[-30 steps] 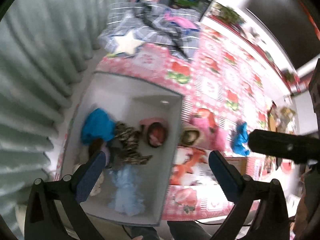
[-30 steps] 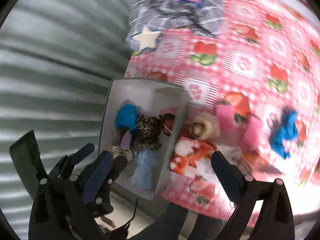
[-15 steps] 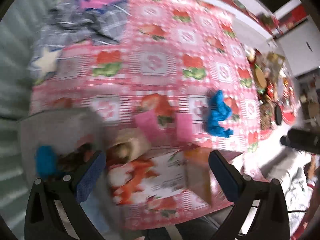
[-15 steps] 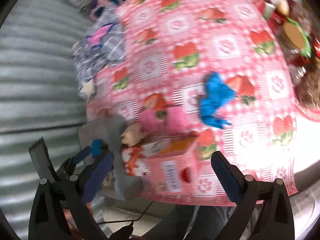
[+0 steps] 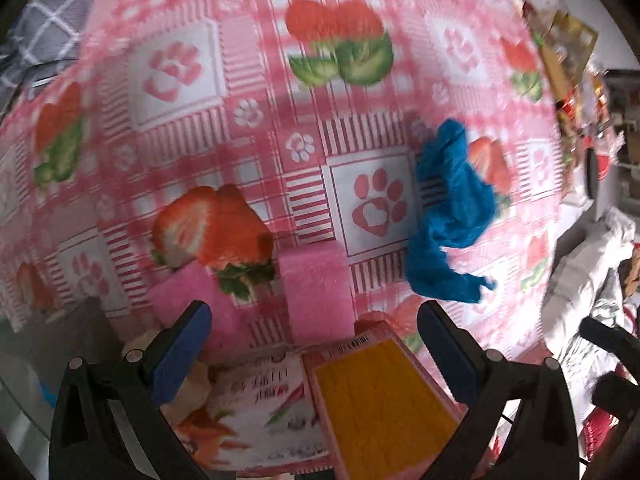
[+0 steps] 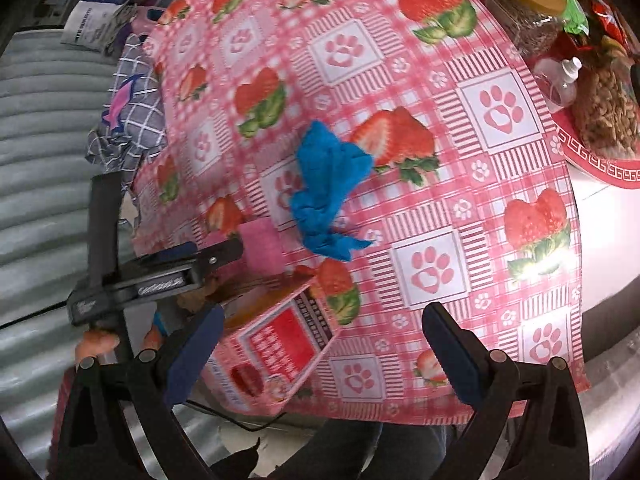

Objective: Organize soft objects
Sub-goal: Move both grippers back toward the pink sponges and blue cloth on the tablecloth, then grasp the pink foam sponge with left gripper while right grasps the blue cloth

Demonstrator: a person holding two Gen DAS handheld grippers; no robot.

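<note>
Both grippers — left gripper [image 5: 314, 344], right gripper [image 6: 322, 346] — gape wide, holding nothing. Probably reaching for the next item: blue cloth [image 6: 326, 196], crumpled just beyond the pink box [image 6: 276, 344]. Next move — descend, straddle, clamp.

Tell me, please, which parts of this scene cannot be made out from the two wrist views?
- Grey bin: out of the right wrist view; in the left wrist view only a blurred grey patch behind the left claw, contents unreadable.
- Beige soft item: left view, mostly covered by a claw finger.
- Pink box: print blurred in both views.
- Second pink plush block: left view only; the left claw hides it in the right view.
- Jars: cut by the right view's edge.
</note>
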